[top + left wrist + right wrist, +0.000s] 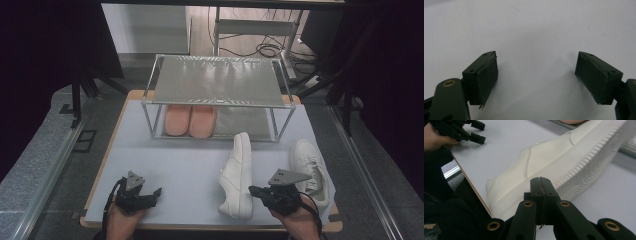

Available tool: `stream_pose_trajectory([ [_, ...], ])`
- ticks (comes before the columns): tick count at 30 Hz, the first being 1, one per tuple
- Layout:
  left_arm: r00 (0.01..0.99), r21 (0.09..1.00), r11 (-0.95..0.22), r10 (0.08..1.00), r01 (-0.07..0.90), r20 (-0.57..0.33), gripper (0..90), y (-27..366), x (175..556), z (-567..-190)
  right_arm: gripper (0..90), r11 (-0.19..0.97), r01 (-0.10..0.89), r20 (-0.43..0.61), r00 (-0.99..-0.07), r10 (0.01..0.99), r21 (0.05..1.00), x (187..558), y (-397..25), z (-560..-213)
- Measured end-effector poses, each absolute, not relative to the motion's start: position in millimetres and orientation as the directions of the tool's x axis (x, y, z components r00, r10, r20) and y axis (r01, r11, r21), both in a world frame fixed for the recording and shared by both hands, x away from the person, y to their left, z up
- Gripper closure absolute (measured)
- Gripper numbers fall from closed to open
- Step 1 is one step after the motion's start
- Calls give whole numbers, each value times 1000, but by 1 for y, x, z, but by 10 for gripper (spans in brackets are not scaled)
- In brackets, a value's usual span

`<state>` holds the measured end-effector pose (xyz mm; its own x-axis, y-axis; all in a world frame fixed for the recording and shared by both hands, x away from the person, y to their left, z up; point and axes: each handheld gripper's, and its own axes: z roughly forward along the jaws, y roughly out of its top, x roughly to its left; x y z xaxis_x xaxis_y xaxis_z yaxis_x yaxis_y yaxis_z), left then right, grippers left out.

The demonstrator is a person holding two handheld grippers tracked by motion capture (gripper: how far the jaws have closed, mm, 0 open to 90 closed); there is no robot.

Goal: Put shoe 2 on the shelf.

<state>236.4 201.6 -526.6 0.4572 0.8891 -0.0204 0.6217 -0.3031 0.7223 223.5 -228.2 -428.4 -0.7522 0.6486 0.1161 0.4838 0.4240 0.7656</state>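
Jaws of the left hand-held gripper (pixel 156 192) stand wide apart with nothing between them — its own view shows only bare pale counter (pixel 534 30) in the gap. It sits low over the near left part of the counter (pixel 175 165), pointing to the right, with the person's left hand (pixel 122 220) wrapped around it from the bottom edge. The right hand-held gripper (pixel 254 190) is closed, pads pressed together on nothing; it points left toward a white sneaker (pixel 239 175) that lies on its side just beside the tips, sole facing the gripper (pixel 541 182). In the right gripper view the ribbed sole (pixel 584 167) runs right behind the shut tips — whether they touch it cannot be told. The right hand (pixel 295 220) holds that gripper near the counter's front edge. A second white sneaker (pixel 312 170) stands upright just to its right. Further back, a metal shoe rack (pixel 217 80) carries a pair of pink slippers (pixel 190 121) on its lower shelf.
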Motion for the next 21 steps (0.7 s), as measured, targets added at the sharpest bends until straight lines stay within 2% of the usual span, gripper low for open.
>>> stream_pose_trajectory([
  [13, 457, 723, -303, 889, 621, -20, 188, 202, 236, -527, 900, 452, 481, 84, -750, 657, 751, 222, -224, -435],
  [21, 457, 723, -303, 889, 621, -20, 188, 202, 236, -527, 900, 420, 495, 92, -722, 685, 760, 215, -235, -438],
])
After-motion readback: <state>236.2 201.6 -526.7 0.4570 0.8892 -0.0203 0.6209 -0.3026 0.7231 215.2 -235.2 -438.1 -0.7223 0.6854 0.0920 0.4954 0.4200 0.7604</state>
